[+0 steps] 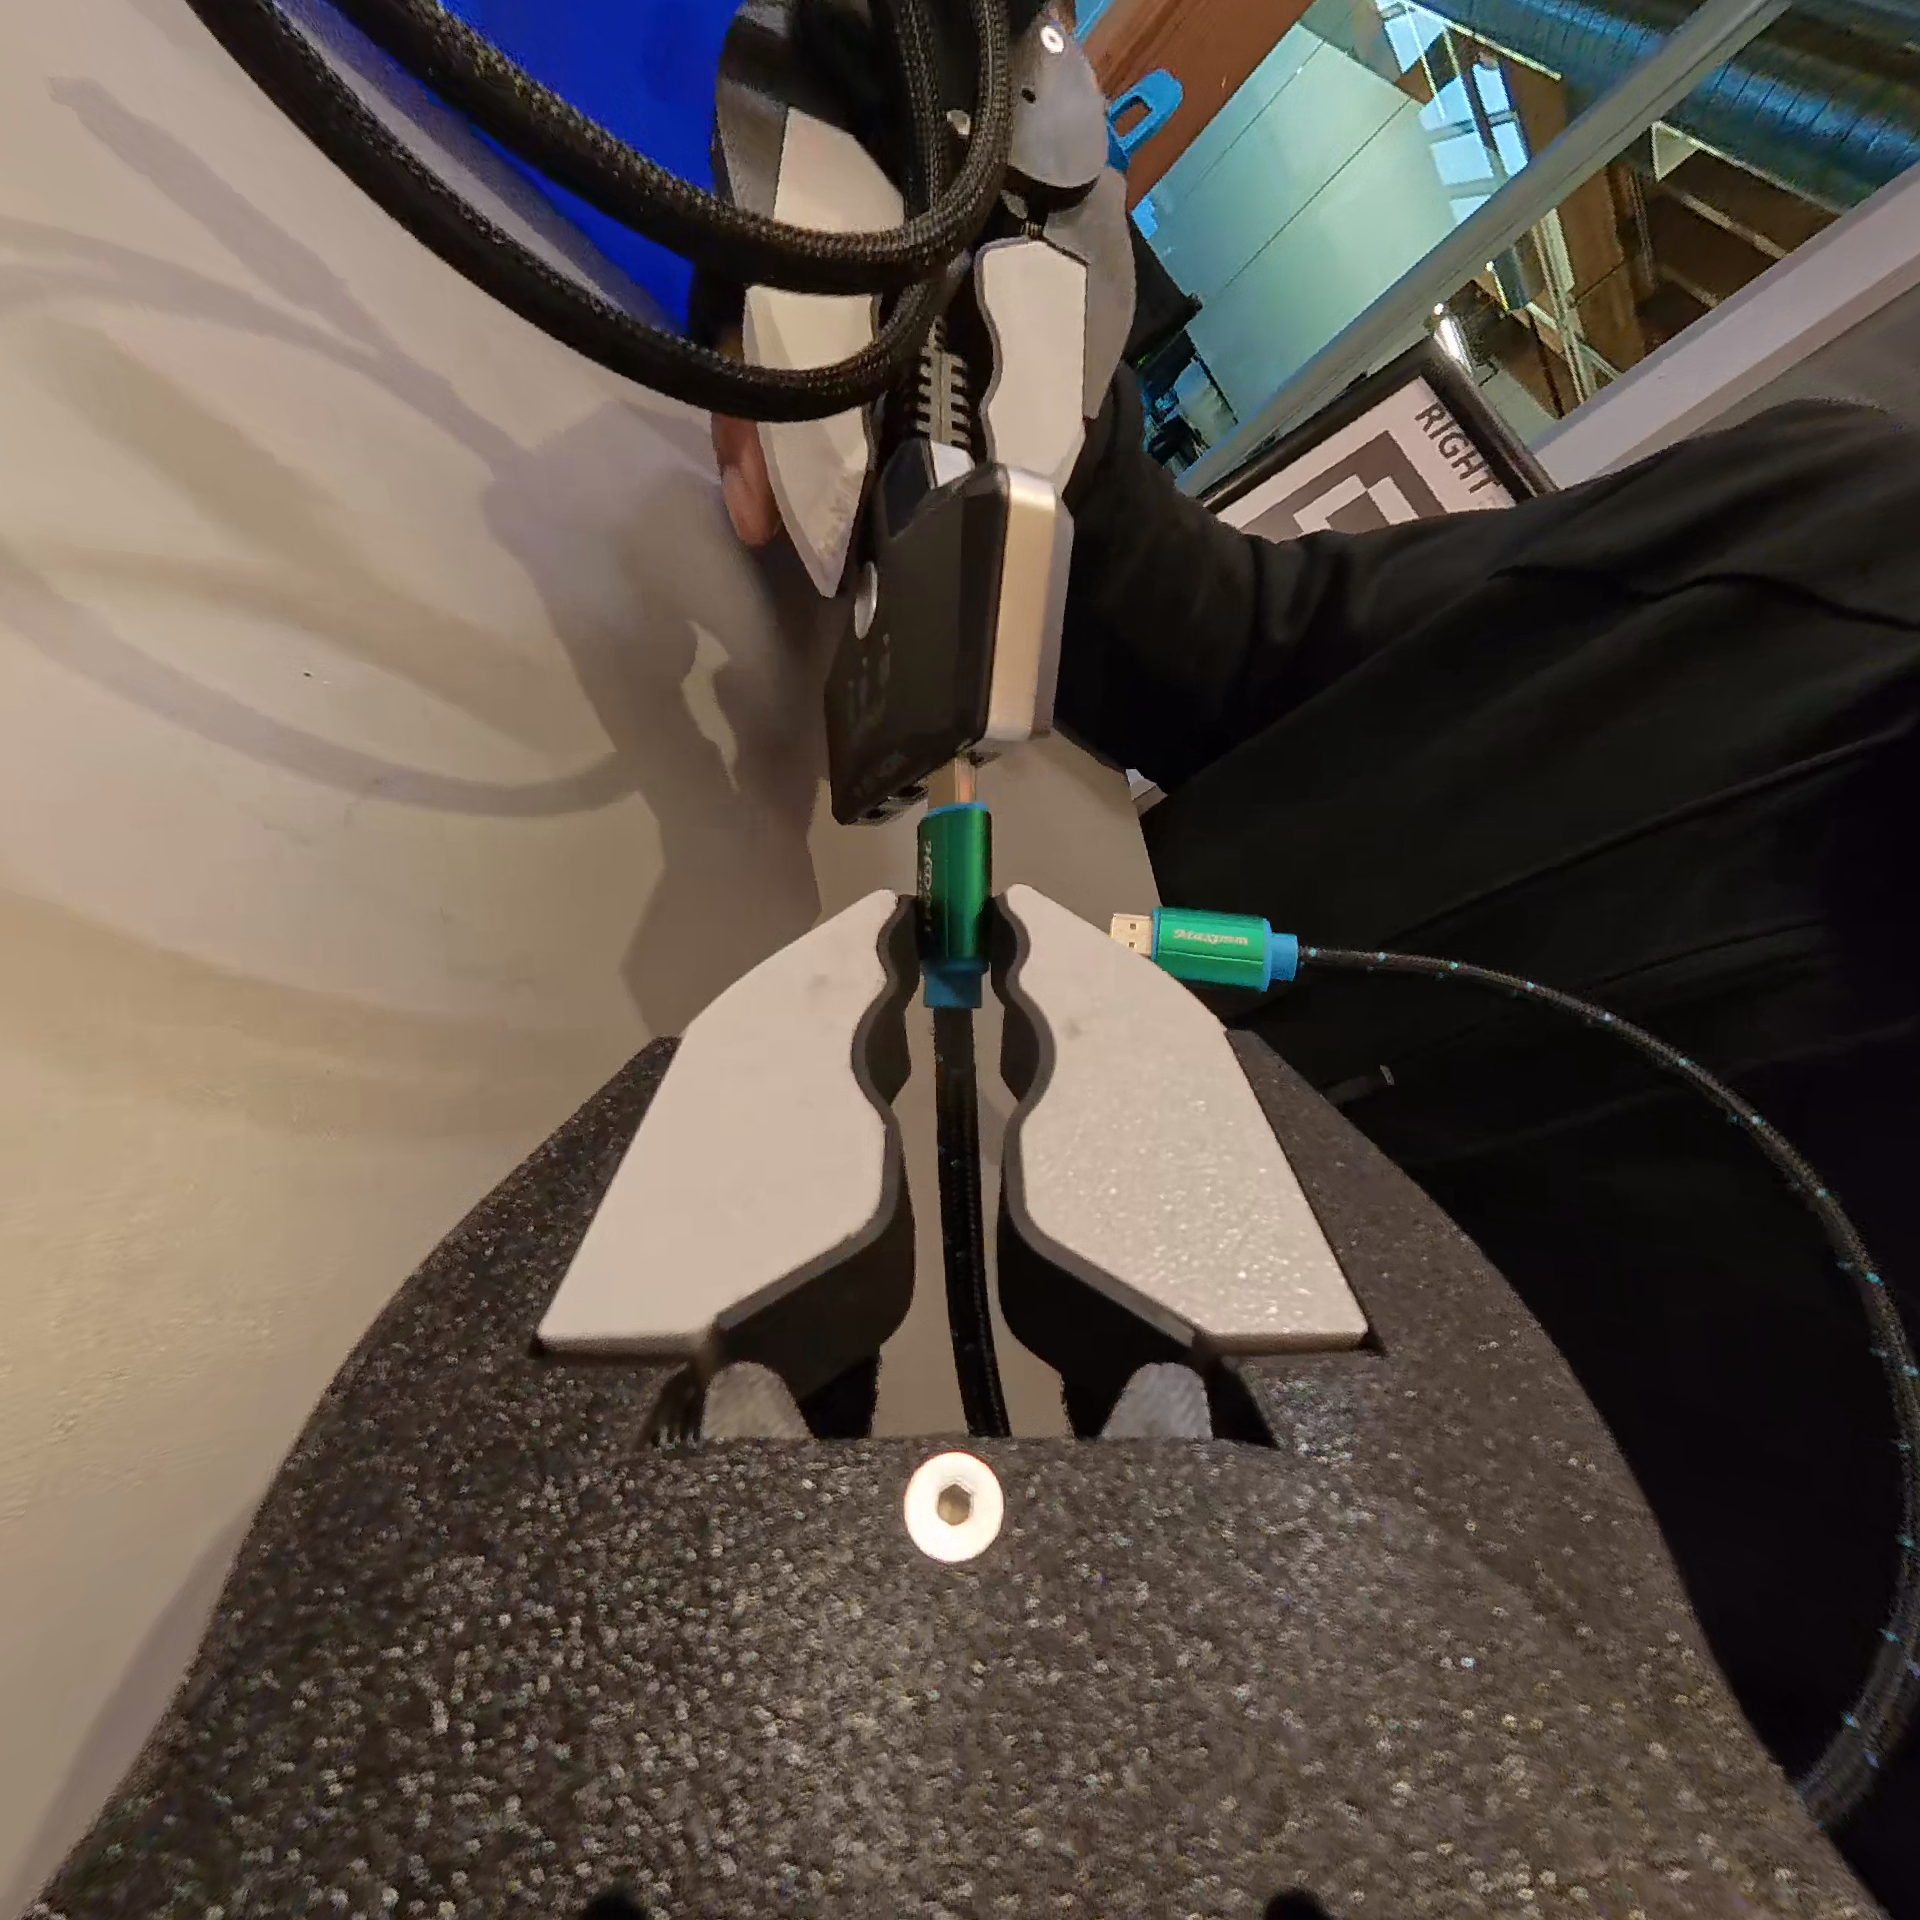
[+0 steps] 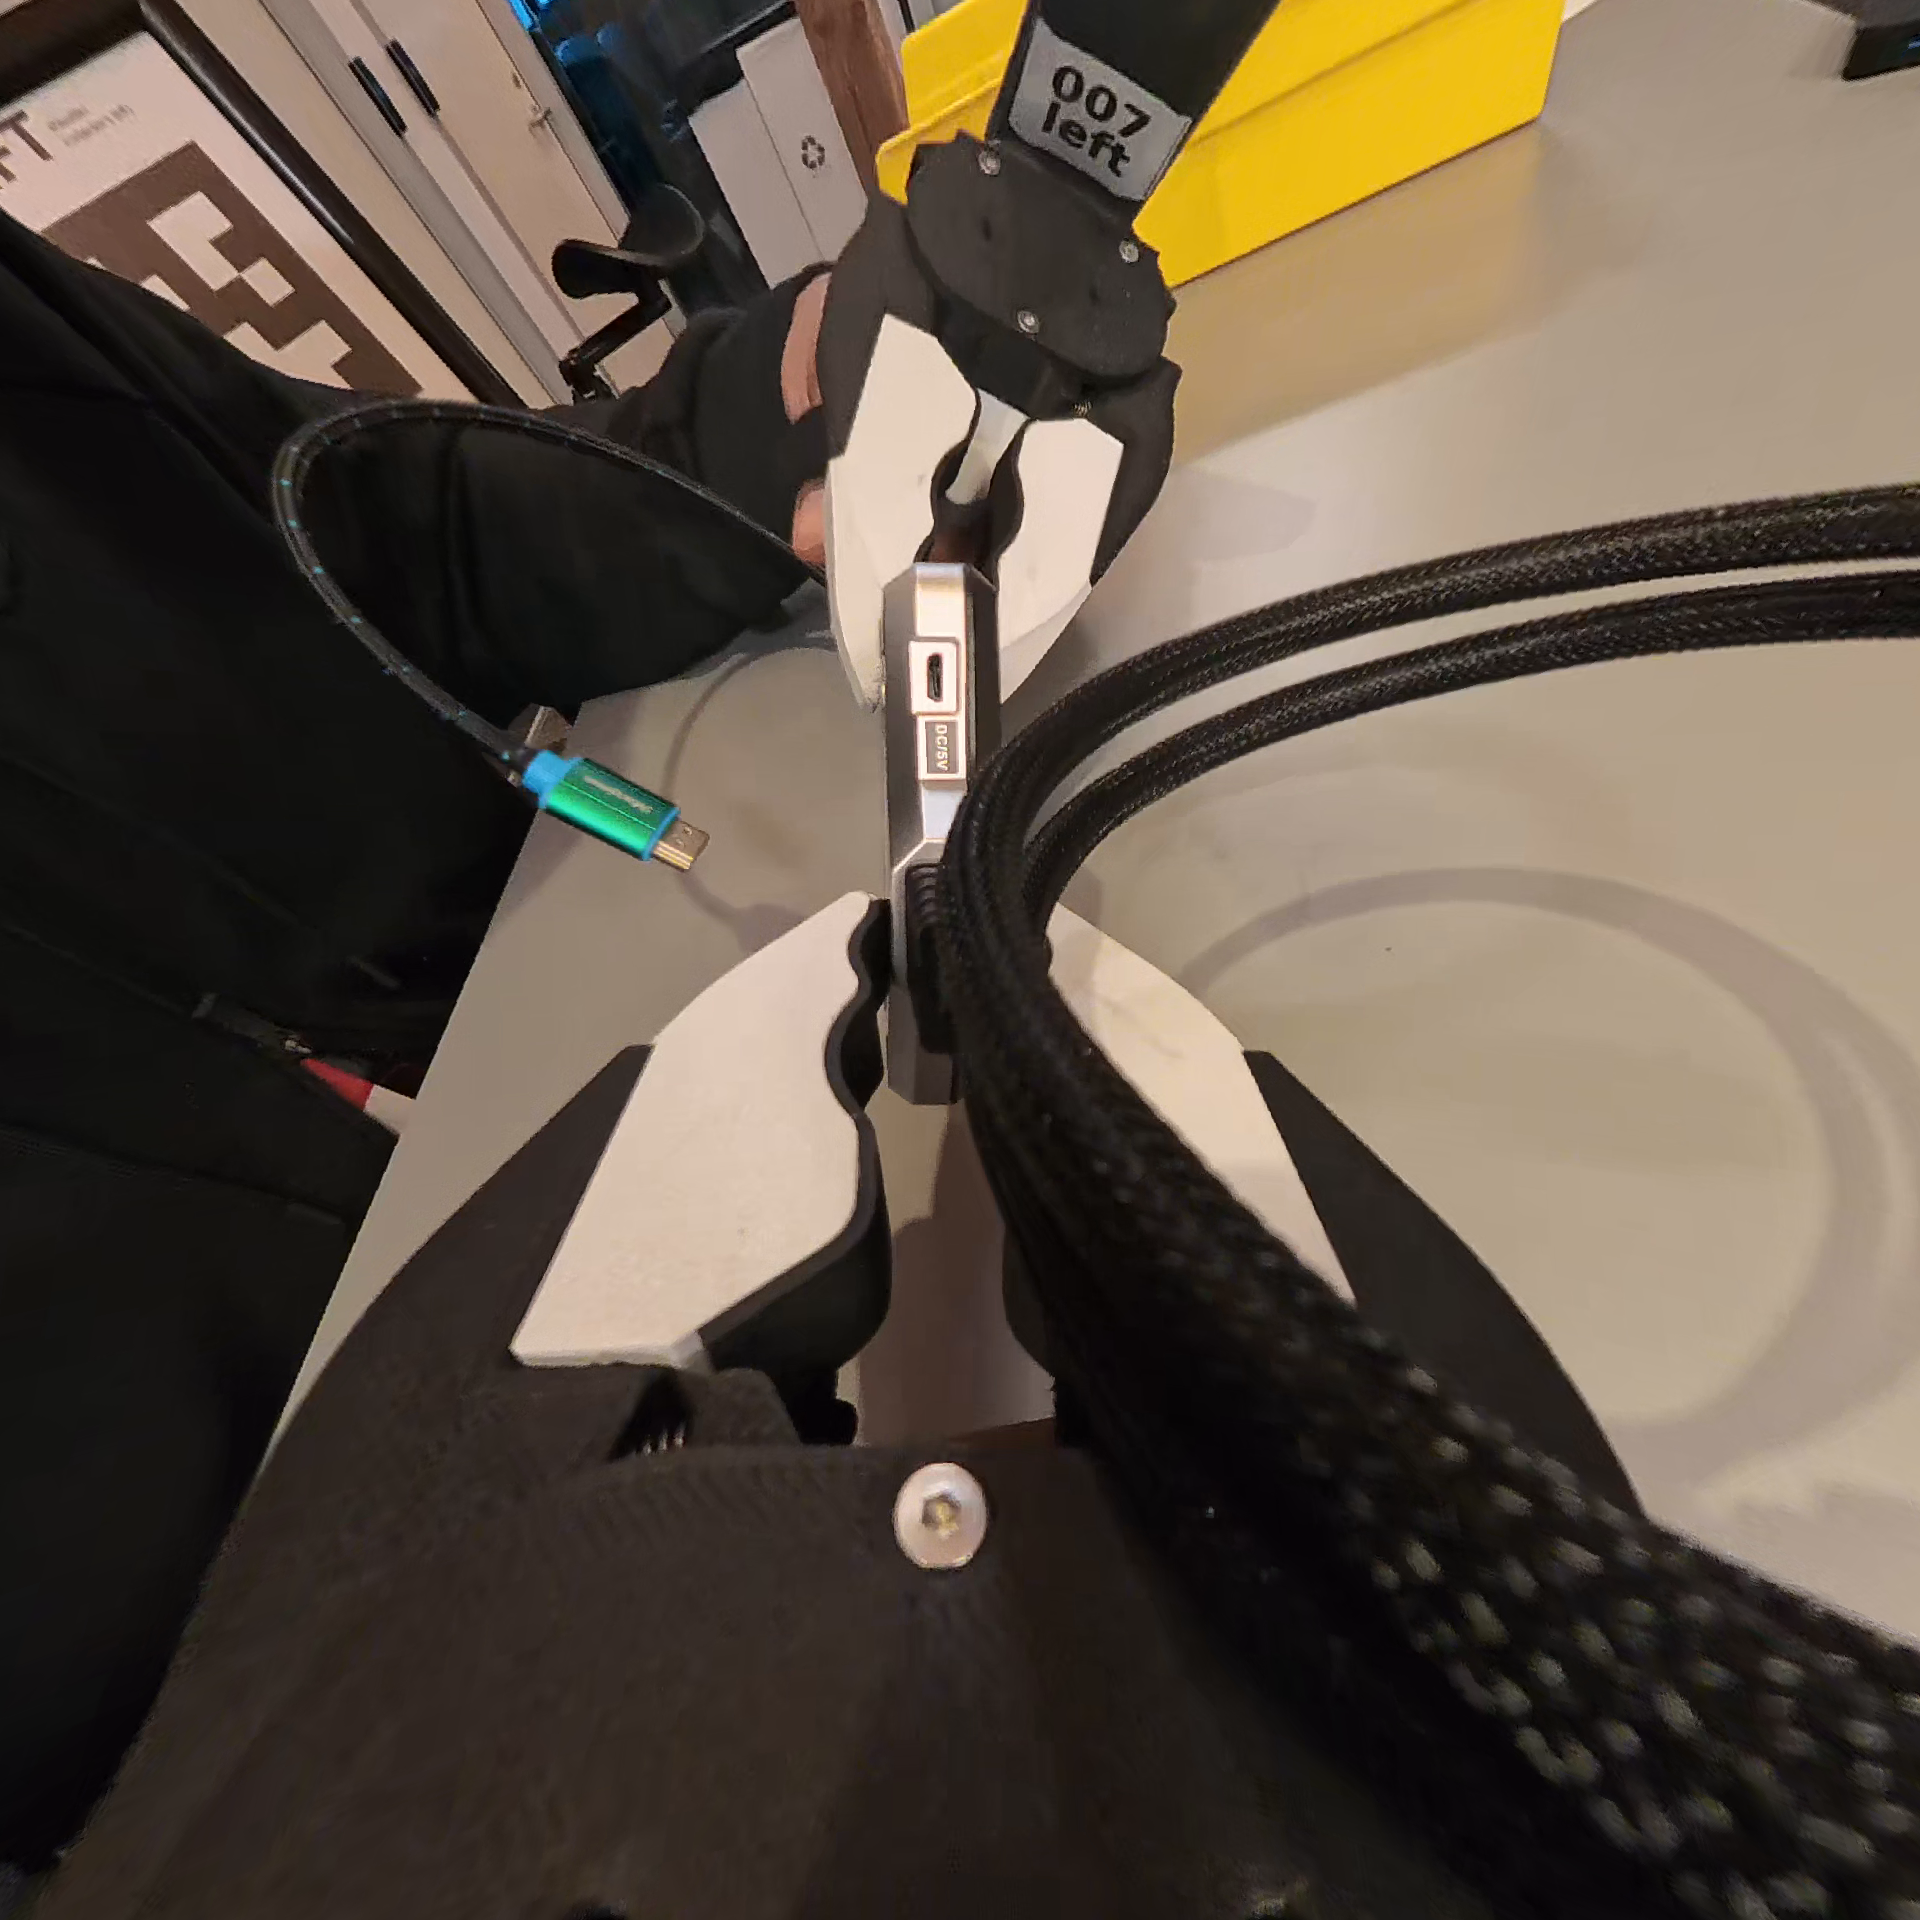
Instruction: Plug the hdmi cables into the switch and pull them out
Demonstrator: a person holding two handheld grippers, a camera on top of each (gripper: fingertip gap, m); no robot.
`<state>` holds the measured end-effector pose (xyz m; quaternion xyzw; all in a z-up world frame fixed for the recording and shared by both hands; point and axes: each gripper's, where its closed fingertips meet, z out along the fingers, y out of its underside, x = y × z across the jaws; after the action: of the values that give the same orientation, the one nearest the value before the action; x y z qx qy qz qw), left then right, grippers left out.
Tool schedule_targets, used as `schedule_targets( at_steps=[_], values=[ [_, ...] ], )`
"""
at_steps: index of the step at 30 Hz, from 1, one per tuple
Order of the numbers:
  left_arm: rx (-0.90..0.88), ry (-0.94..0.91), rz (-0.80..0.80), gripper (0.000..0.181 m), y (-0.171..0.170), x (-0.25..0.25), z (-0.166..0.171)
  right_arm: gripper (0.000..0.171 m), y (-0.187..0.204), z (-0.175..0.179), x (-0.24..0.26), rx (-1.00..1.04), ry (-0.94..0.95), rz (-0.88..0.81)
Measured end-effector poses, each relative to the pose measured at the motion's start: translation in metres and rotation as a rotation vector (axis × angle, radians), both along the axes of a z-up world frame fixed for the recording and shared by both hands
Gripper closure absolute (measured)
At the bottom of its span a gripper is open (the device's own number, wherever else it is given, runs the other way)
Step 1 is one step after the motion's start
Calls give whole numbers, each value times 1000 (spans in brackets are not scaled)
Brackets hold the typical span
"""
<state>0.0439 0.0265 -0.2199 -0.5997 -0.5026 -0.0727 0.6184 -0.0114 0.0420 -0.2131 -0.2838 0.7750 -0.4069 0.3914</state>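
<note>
My left gripper (image 1: 951,904) is shut on a green HDMI plug (image 1: 953,883) with a black braided cable running back between the fingers. The plug's metal tip (image 1: 962,777) sits at the end port of the black and silver switch (image 1: 935,644); a short part of the tip still shows. My right gripper (image 2: 940,935) is shut on the switch (image 2: 930,790), holding it edge-up above the table. It shows opposite in the left wrist view (image 1: 935,488). A second green HDMI plug (image 1: 1210,945) hangs loose to the right, also in the right wrist view (image 2: 613,805).
Two thick black braided cables (image 2: 1351,644) leave the switch and loop over the grey table (image 2: 1507,1039). A yellow bin (image 2: 1299,125) stands at the far side. A person's black sleeve (image 1: 1507,779) is beside the table edge. The left gripper (image 2: 940,623) faces mine. Tip to tip, the grippers are about 7 centimetres apart.
</note>
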Motion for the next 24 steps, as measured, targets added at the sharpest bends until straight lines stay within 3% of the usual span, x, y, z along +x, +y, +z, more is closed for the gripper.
schedule_targets(
  at_steps=[10,24],
  values=[
    [22,34,26,169,-5,-4,3,148,-3,-1,0,37,-73,-18],
    [-101,7,5,169,0,1,-1,148,0,-8,8,70,-79,20]
  ],
)
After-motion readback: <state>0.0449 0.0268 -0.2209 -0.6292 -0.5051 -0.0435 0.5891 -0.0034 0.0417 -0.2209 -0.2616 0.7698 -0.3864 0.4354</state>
